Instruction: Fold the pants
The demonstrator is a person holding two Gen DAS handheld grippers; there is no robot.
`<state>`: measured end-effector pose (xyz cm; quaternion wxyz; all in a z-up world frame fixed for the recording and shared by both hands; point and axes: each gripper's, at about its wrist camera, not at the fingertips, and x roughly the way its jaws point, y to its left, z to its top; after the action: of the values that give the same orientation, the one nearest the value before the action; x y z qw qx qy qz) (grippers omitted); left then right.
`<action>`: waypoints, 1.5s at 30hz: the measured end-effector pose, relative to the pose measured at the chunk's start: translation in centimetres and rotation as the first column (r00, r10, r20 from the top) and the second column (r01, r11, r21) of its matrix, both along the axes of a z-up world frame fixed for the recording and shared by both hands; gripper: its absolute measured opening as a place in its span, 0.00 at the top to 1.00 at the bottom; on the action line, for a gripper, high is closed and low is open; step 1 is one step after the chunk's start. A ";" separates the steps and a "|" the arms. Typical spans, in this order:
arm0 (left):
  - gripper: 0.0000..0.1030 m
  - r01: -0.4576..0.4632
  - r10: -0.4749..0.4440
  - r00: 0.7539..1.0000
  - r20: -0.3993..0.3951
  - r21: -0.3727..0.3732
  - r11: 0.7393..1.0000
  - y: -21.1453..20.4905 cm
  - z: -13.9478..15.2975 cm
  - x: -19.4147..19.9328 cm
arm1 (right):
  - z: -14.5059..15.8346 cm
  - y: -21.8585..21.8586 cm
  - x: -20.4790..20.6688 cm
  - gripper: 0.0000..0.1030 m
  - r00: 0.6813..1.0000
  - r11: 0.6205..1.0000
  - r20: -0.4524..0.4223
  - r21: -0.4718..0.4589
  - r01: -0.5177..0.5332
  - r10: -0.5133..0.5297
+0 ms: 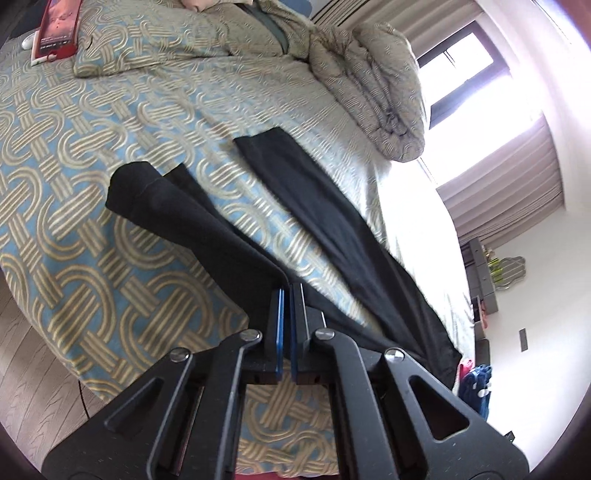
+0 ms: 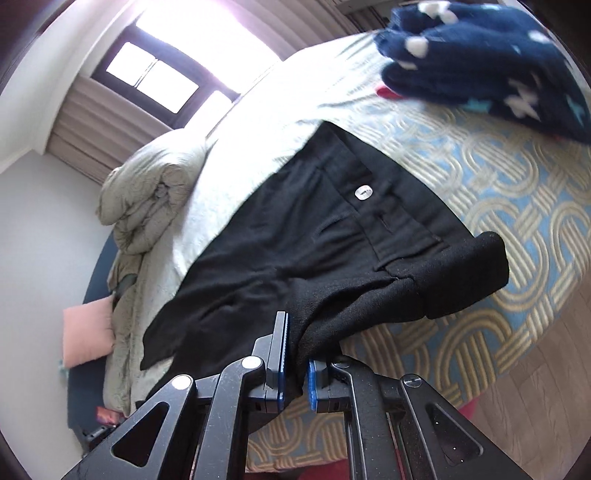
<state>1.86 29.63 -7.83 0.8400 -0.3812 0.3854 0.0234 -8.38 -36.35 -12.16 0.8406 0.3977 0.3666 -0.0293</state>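
A: Any writing on the pants?
B: Just a small white tag by the waistband, too tiny to read. Red book far up the bed has print, also too blurry.
A: Where are the pants?
B: Spread on the bed, black, w/ legs pointing away. My left tongs are clenched on a thin edge of one leg. My right tongs are clenched on a bunch of cloth near the waist.
A: And the bed & room?
B: Blue cover w/ tan loops. Rolled-up blanket by the bright window, striped curtains, wood floor. Fuzzy navy thing w/ white dots at the bed's end.
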 end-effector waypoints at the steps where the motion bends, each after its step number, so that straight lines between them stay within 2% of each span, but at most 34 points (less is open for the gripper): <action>1: 0.97 0.000 0.000 1.000 0.010 -0.007 1.000 0.0 0.4 0.4 | 0.6 0.0 0.3 0.93 1.000 1.000 0.011 0.001 -0.002 0.002; 13: 0.97 0.009 -0.010 0.999 0.035 0.044 0.999 -1.2 3.6 5.8 | 4.4 -0.3 4.9 0.93 0.997 1.000 0.079 -0.021 -0.012 0.013; 17: 0.97 -0.004 0.002 1.000 0.029 0.068 0.998 -1.1 4.6 8.5 | 5.2 -0.4 7.3 0.93 0.996 1.000 0.083 -0.027 -0.011 0.013; 22: 0.97 0.011 -0.012 1.000 0.004 0.134 0.991 -2.0 5.3 13.2 | 5.3 -0.6 11.5 0.93 0.998 0.999 0.057 -0.035 0.001 0.001; 29: 0.97 0.019 -0.010 0.998 -0.060 0.155 0.988 -2.3 4.0 20.4 | 4.1 -1.2 17.9 0.93 1.000 0.999 -0.015 -0.051 0.015 -0.016; 35: 0.97 0.011 0.009 0.989 -0.151 0.132 0.991 -1.8 1.5 26.9 | 2.2 -2.5 23.4 0.93 0.993 0.997 -0.100 -0.046 0.057 -0.061; 39: 0.98 -0.003 0.051 0.981 -0.189 0.247 0.969 -1.8 1.0 30.3 | 0.4 -3.3 27.5 0.93 0.983 0.996 -0.163 -0.048 0.076 -0.083; 42: 0.98 -0.018 0.078 0.971 -0.226 0.255 0.967 -0.9 -0.1 32.0 | -1.7 -3.6 30.1 0.93 0.969 0.995 -0.228 -0.051 0.089 -0.098; 45: 0.98 0.033 0.040 0.967 -0.250 0.279 0.960 -1.4 -1.0 32.7 | -3.7 -4.0 32.0 0.93 0.957 0.994 -0.272 -0.067 0.088 -0.104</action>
<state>34.54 28.24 -8.88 0.8295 -0.2525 0.4815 0.1278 23.64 -40.33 -15.85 0.7897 0.3840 0.4591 -0.1350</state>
